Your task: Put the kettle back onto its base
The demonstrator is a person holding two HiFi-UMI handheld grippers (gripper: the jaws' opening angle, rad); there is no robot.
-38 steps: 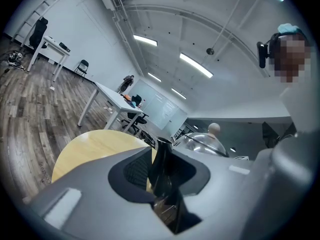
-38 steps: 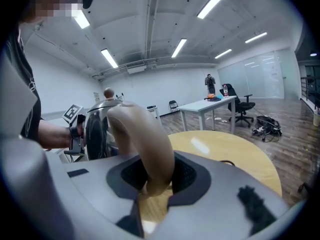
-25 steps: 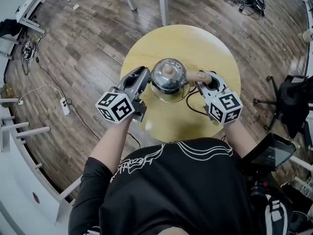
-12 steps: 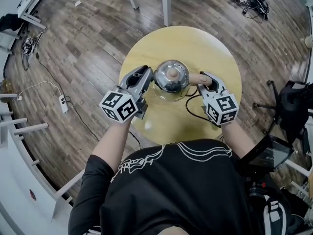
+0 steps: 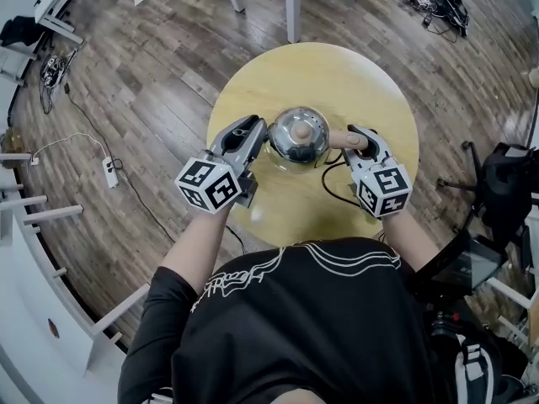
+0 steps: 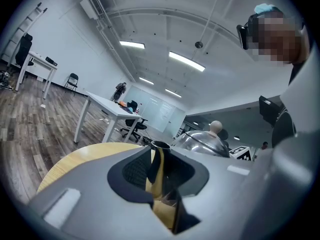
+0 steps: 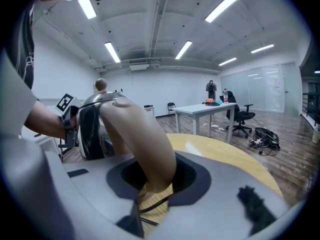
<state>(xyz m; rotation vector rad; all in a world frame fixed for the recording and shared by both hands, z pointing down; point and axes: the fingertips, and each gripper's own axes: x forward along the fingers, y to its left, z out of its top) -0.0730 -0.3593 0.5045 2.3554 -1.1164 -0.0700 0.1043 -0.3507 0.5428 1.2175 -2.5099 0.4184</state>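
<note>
A shiny steel kettle [image 5: 299, 137] with a wooden knob stands low over the round yellow table [image 5: 337, 74]. A pale rim of its base [image 5: 292, 167] shows under its near side, and a black cord [image 5: 333, 188] trails off toward me. My left gripper [image 5: 257, 129] is shut on the kettle's spout [image 6: 157, 159], which stands upright between the jaws. My right gripper [image 5: 358, 137] is shut on the tan handle [image 7: 140, 139], with the kettle's body [image 7: 95, 124] just beyond. Whether the kettle rests fully on the base is hidden.
The table's near edge lies right in front of my body. A power strip [image 5: 109, 172] and cables lie on the wood floor at left. White table legs [image 5: 292, 7] stand beyond the table, and a black chair [image 5: 505, 183] is at right.
The kettle has come down a little with both grippers still on it, and less of the base rim shows beneath it. The grips look the same.
</note>
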